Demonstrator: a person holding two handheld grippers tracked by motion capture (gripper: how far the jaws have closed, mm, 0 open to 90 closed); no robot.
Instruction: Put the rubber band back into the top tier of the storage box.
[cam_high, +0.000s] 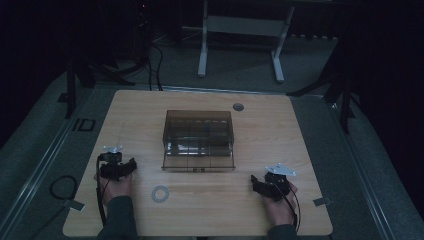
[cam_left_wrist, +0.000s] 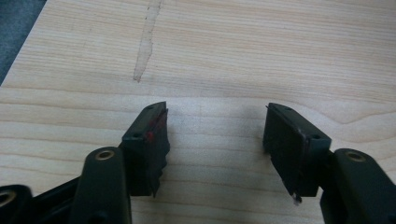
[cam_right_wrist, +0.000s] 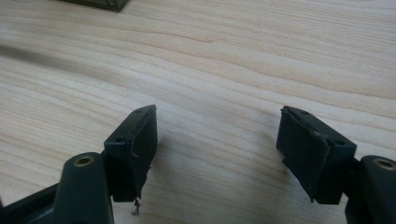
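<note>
Both tongs, left (cam_high: 131, 166) and right (cam_high: 256, 184), gape empty either side of the smoky transparent plastic box (cam_high: 199, 140); judged pre-approach, next reach toward it

The high view looks forward and down on the whole surface (cam_high: 210, 200) from far. Each gripper view sits close behind its own hand-held gripper, facing down past it at the wood just ahead; all views share this surface.

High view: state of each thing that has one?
Left gripper: open, nothing between the jaws.
Right gripper: open, nothing between the jaws.
Smoky transparent box: upright at table centre, front flap down flat.
Tape roll: lying flat, untouched.
</note>
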